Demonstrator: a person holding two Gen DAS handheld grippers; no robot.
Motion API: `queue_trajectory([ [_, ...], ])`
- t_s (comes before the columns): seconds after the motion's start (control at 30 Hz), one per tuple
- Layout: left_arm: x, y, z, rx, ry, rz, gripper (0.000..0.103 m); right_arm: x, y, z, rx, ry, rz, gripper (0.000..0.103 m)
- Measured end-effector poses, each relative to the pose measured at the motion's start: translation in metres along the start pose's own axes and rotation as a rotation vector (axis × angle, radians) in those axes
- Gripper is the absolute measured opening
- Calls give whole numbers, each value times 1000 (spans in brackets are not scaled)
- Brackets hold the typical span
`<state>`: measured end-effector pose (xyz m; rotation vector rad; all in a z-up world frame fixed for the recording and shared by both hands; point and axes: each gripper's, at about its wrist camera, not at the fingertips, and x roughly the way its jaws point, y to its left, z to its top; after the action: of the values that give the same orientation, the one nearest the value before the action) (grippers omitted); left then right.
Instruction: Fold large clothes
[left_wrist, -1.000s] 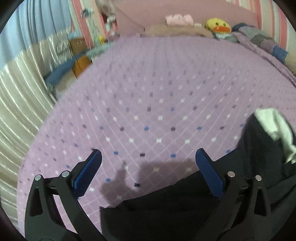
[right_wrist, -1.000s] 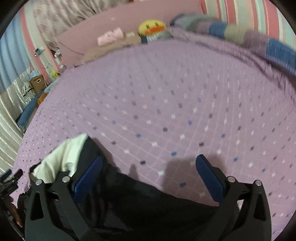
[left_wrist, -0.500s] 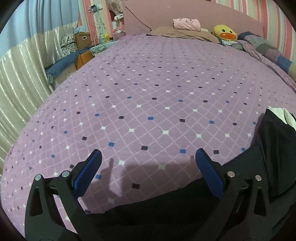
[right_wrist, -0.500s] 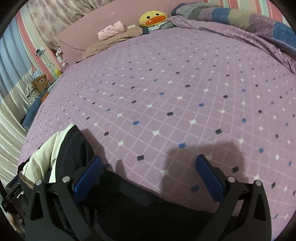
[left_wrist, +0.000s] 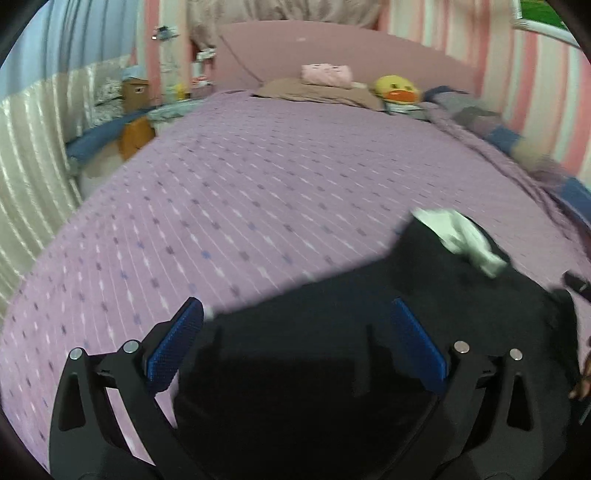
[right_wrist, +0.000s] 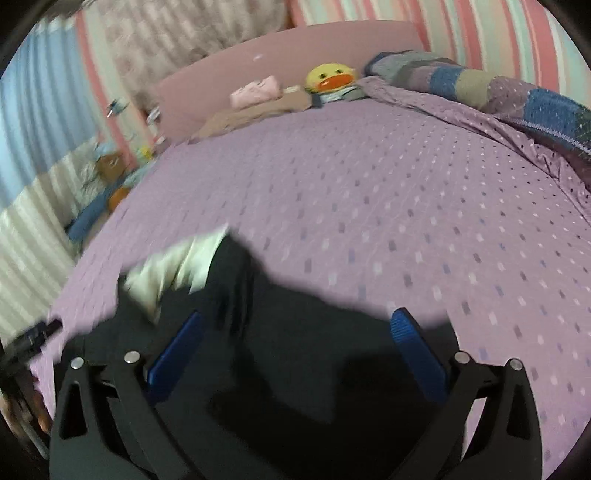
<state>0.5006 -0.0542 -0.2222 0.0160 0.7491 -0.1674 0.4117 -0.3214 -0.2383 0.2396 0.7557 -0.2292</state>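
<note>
A large black garment (left_wrist: 332, 332) with a white lining or collar patch (left_wrist: 461, 236) lies on the purple patterned bed (left_wrist: 240, 192). My left gripper (left_wrist: 295, 325) is open and empty, its blue pads spread above the garment's near edge. In the right wrist view the same black garment (right_wrist: 295, 350) with the white patch (right_wrist: 177, 266) lies on the bed (right_wrist: 406, 192), and my right gripper (right_wrist: 299, 339) is open and empty above it. Both views are motion-blurred.
At the bed's head are a pink pillow (left_wrist: 325, 74), a yellow duck plush (left_wrist: 397, 90) and a brown pillow. A patchwork blanket (right_wrist: 498, 85) lies along the right side. Boxes and clutter (left_wrist: 133, 107) stand left of the bed by a curtain.
Both grippers have moved forward over the garment, so the black fabric now fills more of each view. Both stay open.
</note>
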Motion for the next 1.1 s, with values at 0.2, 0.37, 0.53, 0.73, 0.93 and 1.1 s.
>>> queue_trajectory([
  [0.2,29,7,-44,48,47,119,100,8,-4,-36,-112,-71,-167,102],
  [0.37,31,10,-52,25,-12,113,100,3,-12,-41,-92,-128,-129,102],
  [0.53,31,4,-53,45,1,150,100,2,-9,-44,-109,-111,-157,102],
  [0.73,-36,-8,-70,72,35,184,100,-71,5,-65,-105,-129,-84,101],
  [0.93,-128,5,-141,-5,64,144,100,-154,-7,-133,-87,-99,-100,101],
  [1.1,-181,29,-197,-26,135,174,100,-200,-33,-180,-71,-35,-157,101],
])
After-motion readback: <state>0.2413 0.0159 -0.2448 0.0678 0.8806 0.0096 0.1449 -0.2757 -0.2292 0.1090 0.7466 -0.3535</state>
